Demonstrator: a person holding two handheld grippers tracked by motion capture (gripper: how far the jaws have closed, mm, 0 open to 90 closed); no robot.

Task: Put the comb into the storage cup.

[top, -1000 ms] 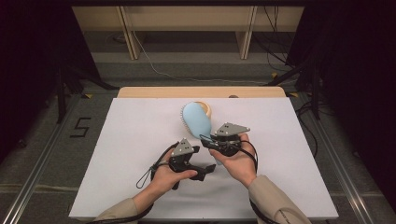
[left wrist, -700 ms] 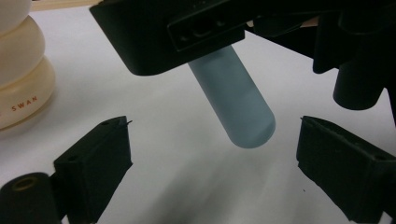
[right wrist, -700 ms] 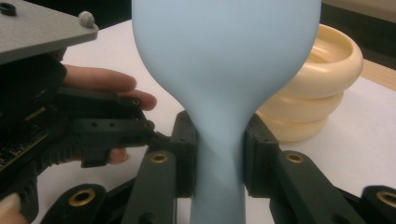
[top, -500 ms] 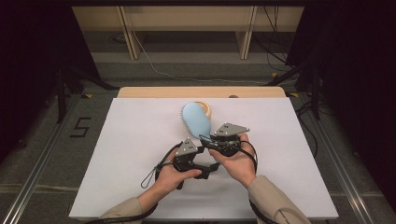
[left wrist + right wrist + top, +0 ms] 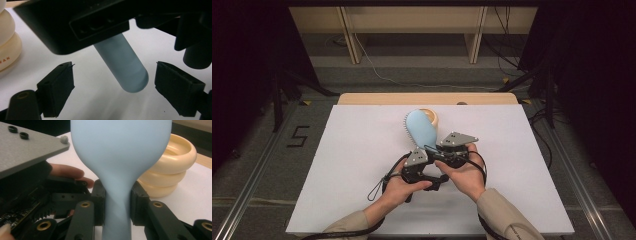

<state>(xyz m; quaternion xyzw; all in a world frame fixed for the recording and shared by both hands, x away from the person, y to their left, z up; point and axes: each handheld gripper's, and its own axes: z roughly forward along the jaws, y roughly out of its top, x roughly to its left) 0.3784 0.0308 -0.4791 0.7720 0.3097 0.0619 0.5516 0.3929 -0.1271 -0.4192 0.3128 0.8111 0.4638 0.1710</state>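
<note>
White table [image 5: 352, 165], empty cream bowl [image 5: 432, 116]

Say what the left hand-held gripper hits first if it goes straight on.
Likely the brush handle's rounded end, between the left hand-held gripper's open, closing jaws. Depth unclear.

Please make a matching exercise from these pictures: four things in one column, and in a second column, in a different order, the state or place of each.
Things:
1. right tongs
2. left tongs
3. light blue brush
4. cream ringed cup

States or places:
A. stands on the white table, just behind the brush head
B. jaws apart, the end of the brush handle between them, untouched
C. jaws pressed on the narrow neck of the brush handle
D. held above the table, head pointing away from the person

Pairs: 1-C, 2-B, 3-D, 4-A
</note>
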